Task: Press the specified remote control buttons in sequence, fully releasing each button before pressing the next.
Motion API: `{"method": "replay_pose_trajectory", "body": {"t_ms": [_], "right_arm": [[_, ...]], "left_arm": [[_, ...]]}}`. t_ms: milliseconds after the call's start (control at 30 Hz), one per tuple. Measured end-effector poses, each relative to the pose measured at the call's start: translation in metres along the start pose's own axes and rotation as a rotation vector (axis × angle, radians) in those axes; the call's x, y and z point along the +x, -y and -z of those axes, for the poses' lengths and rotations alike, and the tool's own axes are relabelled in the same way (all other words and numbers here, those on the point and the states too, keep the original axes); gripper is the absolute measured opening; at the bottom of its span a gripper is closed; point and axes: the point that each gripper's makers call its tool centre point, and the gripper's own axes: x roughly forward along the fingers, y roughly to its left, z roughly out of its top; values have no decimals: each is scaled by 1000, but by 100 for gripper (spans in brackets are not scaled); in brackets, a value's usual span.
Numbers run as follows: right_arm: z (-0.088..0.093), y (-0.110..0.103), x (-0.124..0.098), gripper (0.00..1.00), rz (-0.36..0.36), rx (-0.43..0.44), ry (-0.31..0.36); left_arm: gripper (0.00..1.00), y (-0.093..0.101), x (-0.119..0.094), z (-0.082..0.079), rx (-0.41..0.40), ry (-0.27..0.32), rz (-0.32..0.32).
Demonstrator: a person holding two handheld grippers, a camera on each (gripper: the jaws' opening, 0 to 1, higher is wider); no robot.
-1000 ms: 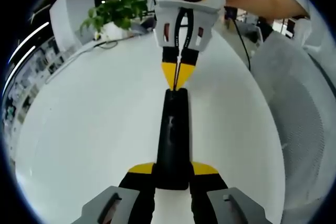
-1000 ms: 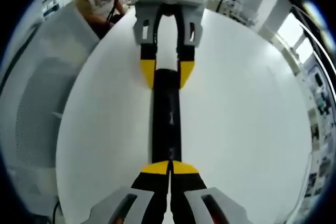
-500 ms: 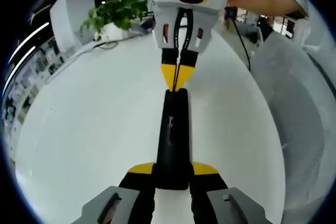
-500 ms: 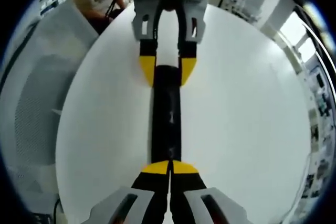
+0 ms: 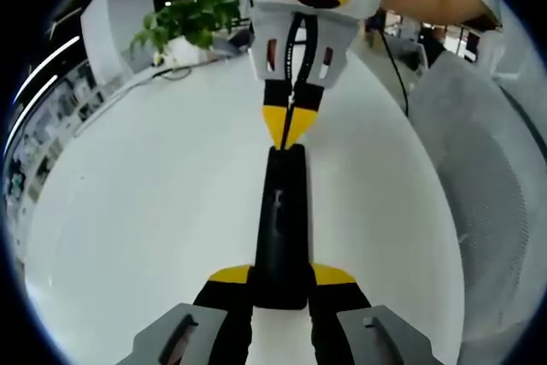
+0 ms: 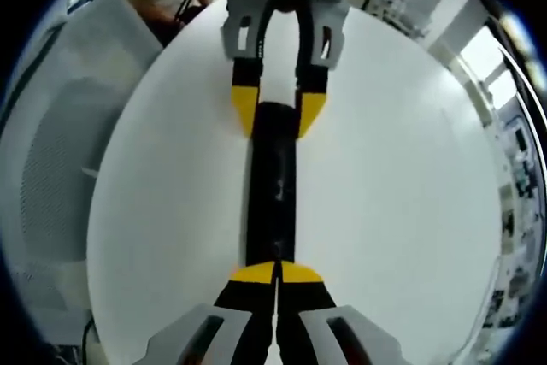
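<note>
Black remote control [image 5: 281,228] mid-table [image 5: 154,203] (wide margins), gripped by left gripper [image 5: 281,284].

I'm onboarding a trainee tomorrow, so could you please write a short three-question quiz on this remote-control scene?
1. True or false: the left gripper has its jaws on either side of one end of the black remote control.
2. How do the right gripper's jaws stand? A) wide apart B) closed together, tips at the remote's end C) lifted far off the table
3. Fill in: the remote lies on a white ____.

Key: 1 true. 2 B. 3 table. In the left gripper view, the right gripper's closed yellow tips meet the remote's far end, and a green potted plant stands at the table's far edge.
</note>
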Motion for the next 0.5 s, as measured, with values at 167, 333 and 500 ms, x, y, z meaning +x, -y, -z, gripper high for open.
{"method": "replay_pose_trajectory", "body": {"t_ms": [167, 333, 500], "right_arm": [[-1, -1, 0, 0, 10, -7, -10], [0, 0, -1, 0, 21, 3, 4], [1, 0, -2, 0, 34, 32, 39]], "left_arm": [[24, 0, 0, 0, -2, 13, 0], [24, 0, 0, 0, -1, 14, 2], [24, 0, 0, 0, 3, 10, 5]]}}
